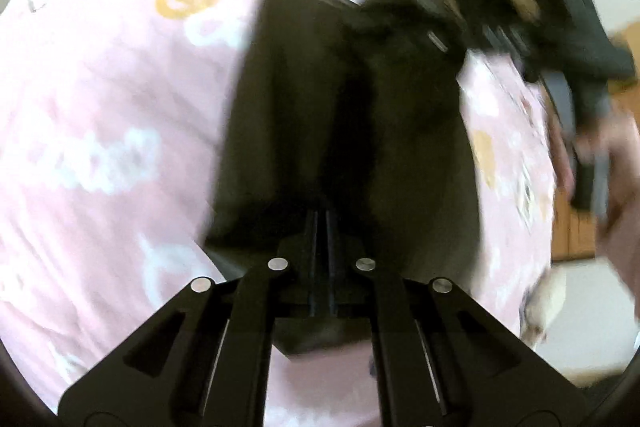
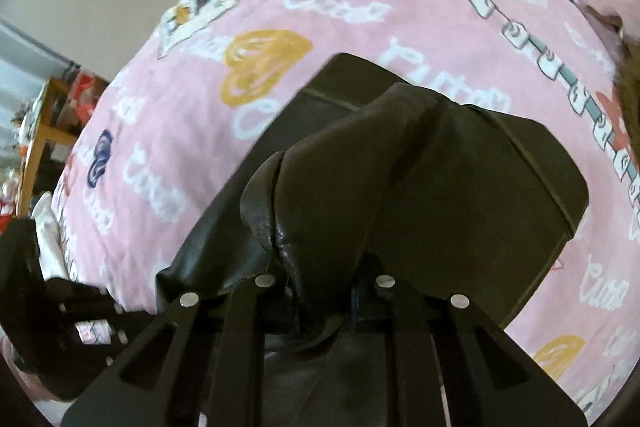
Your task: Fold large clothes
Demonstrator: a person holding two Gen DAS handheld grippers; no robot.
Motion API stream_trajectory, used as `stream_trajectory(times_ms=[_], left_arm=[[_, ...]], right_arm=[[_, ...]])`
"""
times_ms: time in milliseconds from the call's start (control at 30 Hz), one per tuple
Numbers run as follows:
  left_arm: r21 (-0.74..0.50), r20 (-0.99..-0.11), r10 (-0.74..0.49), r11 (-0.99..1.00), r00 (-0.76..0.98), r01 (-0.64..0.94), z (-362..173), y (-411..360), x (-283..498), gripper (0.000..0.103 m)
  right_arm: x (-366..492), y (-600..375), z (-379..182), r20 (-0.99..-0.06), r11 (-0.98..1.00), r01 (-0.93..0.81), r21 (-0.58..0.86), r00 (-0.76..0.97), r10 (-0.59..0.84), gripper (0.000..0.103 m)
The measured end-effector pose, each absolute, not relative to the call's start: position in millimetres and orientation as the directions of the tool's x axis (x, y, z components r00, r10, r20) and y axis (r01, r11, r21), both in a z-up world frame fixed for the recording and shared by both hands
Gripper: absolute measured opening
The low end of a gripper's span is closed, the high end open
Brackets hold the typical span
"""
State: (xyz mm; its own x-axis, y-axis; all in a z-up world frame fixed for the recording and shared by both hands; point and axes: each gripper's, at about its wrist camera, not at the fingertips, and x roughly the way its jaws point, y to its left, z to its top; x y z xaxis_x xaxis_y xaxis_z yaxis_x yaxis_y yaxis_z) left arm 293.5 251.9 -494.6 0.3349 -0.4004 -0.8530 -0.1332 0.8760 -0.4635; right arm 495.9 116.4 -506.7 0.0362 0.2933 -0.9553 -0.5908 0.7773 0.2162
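- The dark leather garment is lying on the pink printed bedsheet.
- The left gripper is pinching the garment's near edge, jaws nearly together.
- The right gripper is clamping a bunched fold, jaws narrow.

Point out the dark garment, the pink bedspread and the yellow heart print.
dark garment (image 2: 420,187), right wrist view, raised fold.
pink bedspread (image 1: 100,147), left wrist view, bare left area.
yellow heart print (image 2: 260,65), right wrist view, heart's middle.
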Motion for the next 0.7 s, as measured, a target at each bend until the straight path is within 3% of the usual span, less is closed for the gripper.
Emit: stream_trajectory(times_ms=[100,167,267,367,533,700], left_arm=[[-0.441,-0.862,-0.354,0.877,0.364,-0.192,-508,291,338,0.004],[-0.535,-0.822,-0.470,0.830,0.322,-0.155,-526,294,375,0.004],[-0.583,-0.794,-0.559,0.812,0.238,-0.039,-554,261,419,0.004],[-0.588,-0.788,-0.570,0.809,0.235,-0.008,-568,234,443,0.004],[-0.637,-0.751,-0.603,0.769,0.269,-0.053,-561,243,440,0.004],[-0.605,-0.766,-0.543,0.789,0.344,-0.102,-509,284,391,0.004]], right_arm=[[497,97,-501,-0.949,0.801,-0.555,0.225,0.060,0.308,0.015],[494,79,-495,-0.945,0.818,-0.529,0.225,0.088,0.316,0.015],[493,58,-484,-0.920,0.826,-0.488,0.281,0.108,0.377,0.015],[484,50,-469,-0.889,0.805,-0.486,0.339,0.114,0.443,0.015],[481,67,-471,-0.891,0.779,-0.520,0.350,0.071,0.448,0.015],[491,113,-503,-0.936,0.758,-0.577,0.304,-0.033,0.351,0.016]])
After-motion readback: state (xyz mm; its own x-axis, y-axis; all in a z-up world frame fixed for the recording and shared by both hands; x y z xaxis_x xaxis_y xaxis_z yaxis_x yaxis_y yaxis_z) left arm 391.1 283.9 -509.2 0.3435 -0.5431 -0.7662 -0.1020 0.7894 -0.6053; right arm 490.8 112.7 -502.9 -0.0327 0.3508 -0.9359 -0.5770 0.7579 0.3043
